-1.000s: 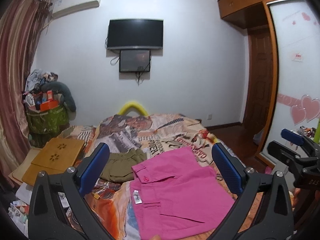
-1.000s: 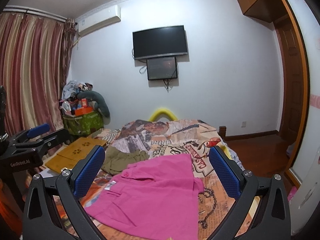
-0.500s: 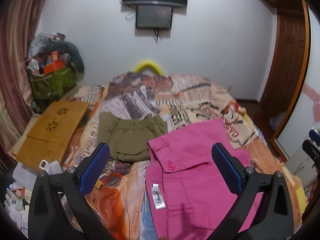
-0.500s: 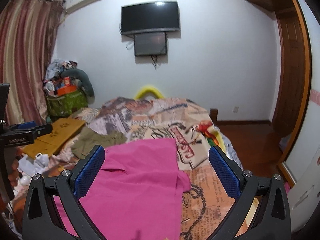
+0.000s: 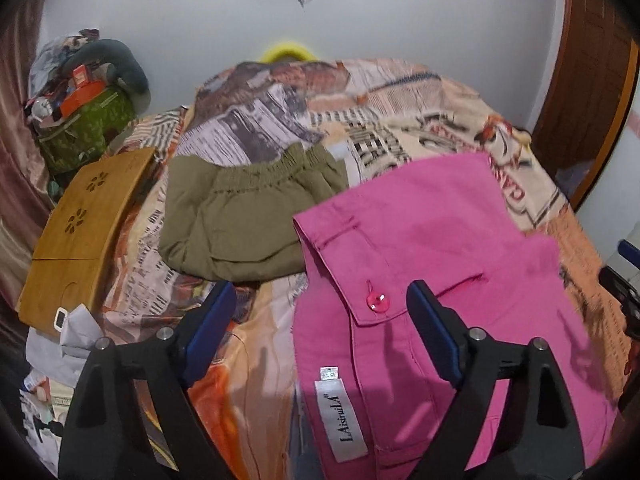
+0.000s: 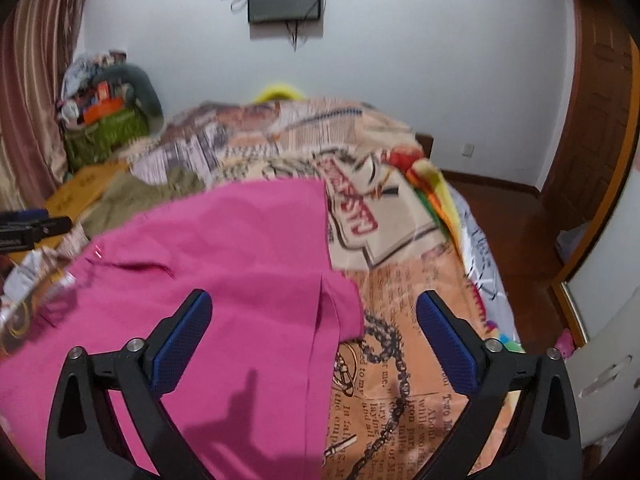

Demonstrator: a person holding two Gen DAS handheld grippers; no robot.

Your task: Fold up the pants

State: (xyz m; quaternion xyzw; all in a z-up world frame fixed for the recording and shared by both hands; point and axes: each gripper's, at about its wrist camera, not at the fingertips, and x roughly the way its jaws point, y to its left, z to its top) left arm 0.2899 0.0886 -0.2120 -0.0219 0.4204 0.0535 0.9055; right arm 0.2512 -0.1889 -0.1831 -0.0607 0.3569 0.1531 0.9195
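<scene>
Pink pants (image 5: 432, 264) lie flat on the printed bedspread (image 5: 384, 120), filling the lower right of the left wrist view and the lower left of the right wrist view (image 6: 224, 264). Waistband end with pink button (image 5: 375, 302) and white brand label (image 5: 340, 424) sits low centre in the left view; a hem corner hangs over the print at centre of the right view.

Change: a second ago both cameras looked across the room at the wall television; now both tip down onto the bed and the pants loom much larger. The television has slid to the top edge of each frame.

Left gripper (image 5: 320, 320): jaws wide but closing, straddling the waistband edge above the button, no pad on cloth yet. Right gripper (image 6: 314, 332): jaws wide, also closing, hem corner between them, nothing pinched.

Reading: approach under way, first grasp pending; no fold made.

Outward: folded olive garment (image 5: 248, 216) just upper left of the pants, touching the waistband corner. Wooden board (image 5: 84, 232) at far left. Green basket (image 5: 84, 128) of clutter, upper left.
</scene>
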